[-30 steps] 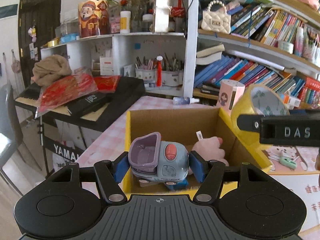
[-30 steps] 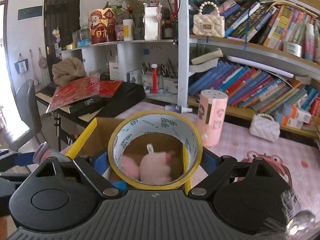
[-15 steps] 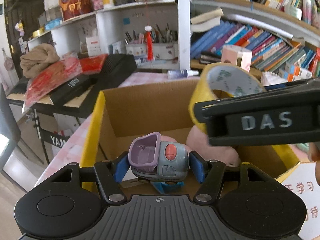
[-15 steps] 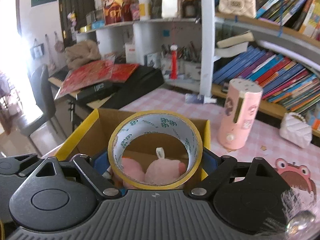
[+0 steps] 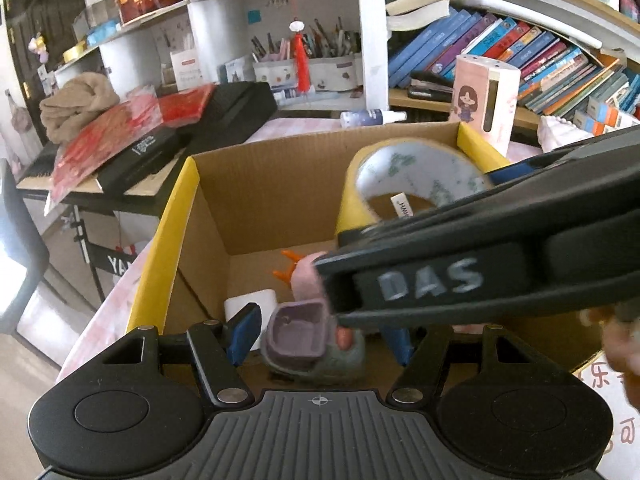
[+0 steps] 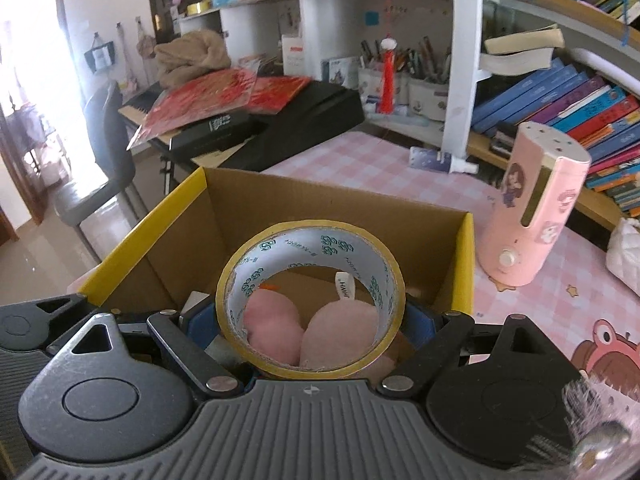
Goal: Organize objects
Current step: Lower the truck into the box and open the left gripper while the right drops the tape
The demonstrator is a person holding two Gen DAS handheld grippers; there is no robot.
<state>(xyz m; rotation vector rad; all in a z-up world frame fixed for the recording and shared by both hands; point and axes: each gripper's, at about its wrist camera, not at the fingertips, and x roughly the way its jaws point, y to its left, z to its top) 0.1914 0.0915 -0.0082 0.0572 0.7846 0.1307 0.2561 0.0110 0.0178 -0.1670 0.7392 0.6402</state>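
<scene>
An open cardboard box [image 5: 256,184] with yellow flaps stands on the pink checked table and also shows in the right wrist view [image 6: 328,208]. My left gripper [image 5: 322,338] is open inside the box. The grey and purple toy truck [image 5: 308,338] lies loose between its fingers on the box floor. My right gripper [image 6: 308,326] is shut on a yellow tape roll [image 6: 308,248], held over the box; the roll also shows in the left wrist view [image 5: 400,176]. A pink plush toy [image 6: 304,336] lies in the box under the roll.
A pink cartoon humidifier [image 6: 532,216] stands on the table right of the box. A white spray bottle [image 6: 440,160] lies behind the box. Bookshelves line the back. A black keyboard [image 6: 280,120] with red packets sits to the left, with a chair [image 6: 100,160] beside it.
My left gripper has lowered into the box and opened, letting go of the toy truck. My right gripper has carried the tape roll forward over the box.
</scene>
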